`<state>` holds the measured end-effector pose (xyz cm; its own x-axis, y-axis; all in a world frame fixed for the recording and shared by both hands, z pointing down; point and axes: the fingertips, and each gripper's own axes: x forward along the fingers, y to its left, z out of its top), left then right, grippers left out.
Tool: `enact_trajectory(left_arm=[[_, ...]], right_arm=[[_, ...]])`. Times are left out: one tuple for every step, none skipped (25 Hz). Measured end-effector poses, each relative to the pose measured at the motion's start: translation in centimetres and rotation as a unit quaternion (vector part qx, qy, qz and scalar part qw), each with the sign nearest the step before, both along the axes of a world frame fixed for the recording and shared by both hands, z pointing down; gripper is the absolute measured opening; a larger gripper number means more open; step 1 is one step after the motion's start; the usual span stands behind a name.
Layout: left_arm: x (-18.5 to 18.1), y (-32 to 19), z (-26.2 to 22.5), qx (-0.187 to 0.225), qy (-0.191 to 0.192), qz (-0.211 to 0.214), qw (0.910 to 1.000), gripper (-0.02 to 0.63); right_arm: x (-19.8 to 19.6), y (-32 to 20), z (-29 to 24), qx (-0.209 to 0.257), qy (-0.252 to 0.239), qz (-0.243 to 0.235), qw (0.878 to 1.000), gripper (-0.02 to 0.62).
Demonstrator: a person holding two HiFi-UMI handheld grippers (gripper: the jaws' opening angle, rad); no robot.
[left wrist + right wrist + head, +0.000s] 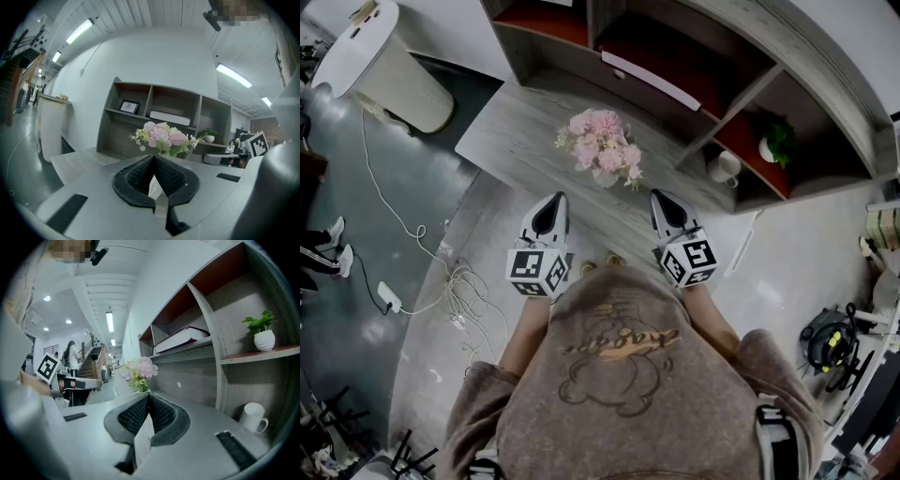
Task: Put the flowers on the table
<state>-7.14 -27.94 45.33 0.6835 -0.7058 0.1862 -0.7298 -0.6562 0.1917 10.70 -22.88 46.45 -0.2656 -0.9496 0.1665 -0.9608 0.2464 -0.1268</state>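
A bunch of pink and white flowers (603,148) stands upright in a pale vase on the grey wooden table (516,131), near the shelf unit. In the left gripper view the flowers (161,137) rise just beyond the jaws; in the right gripper view the flowers (138,371) appear ahead and slightly left. My left gripper (551,204) is shut and empty, a short way in front of the flowers on their left. My right gripper (667,206) is also shut and empty, in front of them on their right. Neither touches the flowers.
A grey shelf unit (694,66) with red-backed compartments stands behind the table, holding a book (649,79), a white mug (724,167) and a small potted plant (776,142). A white bin (380,66) and loose cables (455,281) lie at the left.
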Motion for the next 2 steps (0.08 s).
enact_trajectory(left_arm=[[0.03,-0.04,-0.01,0.0,0.0,0.0,1.0,0.017],[0.06,-0.08,-0.02,0.0,0.0,0.0,1.0,0.018]], right_arm=[[0.02,-0.04,0.05,-0.001,0.0,0.0,1.0,0.0],[0.04,-0.07,0.1,-0.001,0.0,0.0,1.0,0.0]])
